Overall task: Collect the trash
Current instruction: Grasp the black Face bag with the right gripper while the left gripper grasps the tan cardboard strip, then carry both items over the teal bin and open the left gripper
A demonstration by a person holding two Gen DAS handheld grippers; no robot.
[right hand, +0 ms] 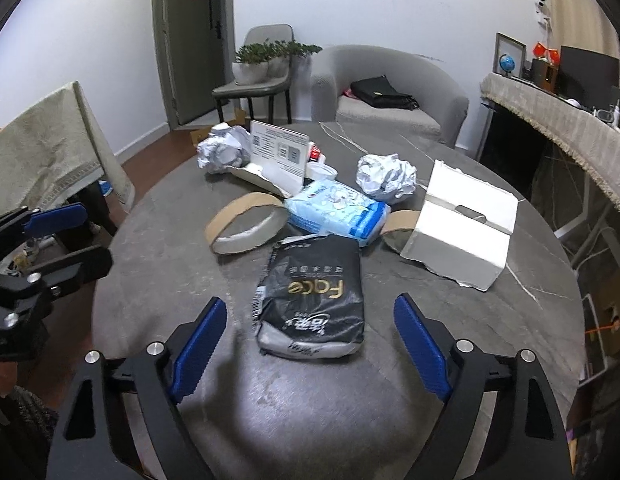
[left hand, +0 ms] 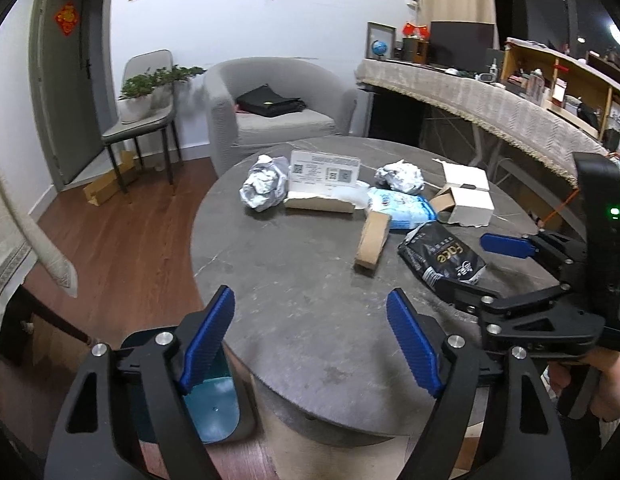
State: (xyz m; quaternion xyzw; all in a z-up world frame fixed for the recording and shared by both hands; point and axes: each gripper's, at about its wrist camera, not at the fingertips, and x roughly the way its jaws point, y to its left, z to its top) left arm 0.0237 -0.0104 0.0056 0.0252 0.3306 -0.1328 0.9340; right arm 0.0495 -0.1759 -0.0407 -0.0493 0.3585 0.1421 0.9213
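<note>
Black crumpled "Face" packet (right hand: 312, 296) lies flat, foil end torn.

Smooth gray stone desk (right hand: 430, 360) with thin white lines. Shiny black plastic pack (right hand: 310, 296). Crumpled white paper balls (right hand: 386, 178). Brown cardboard ring (right hand: 246, 224). Matt white cardboard box (right hand: 462, 236). Ribbed blue pads (right hand: 198, 352) on black plastic tool (right hand: 310, 354).

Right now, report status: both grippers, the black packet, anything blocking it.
Left gripper open, empty, over table edge. Right gripper open, lined up on black Face packet, not touching. Packet flat, blue tissue pack butting its far end. Approach unobstructed.
</note>
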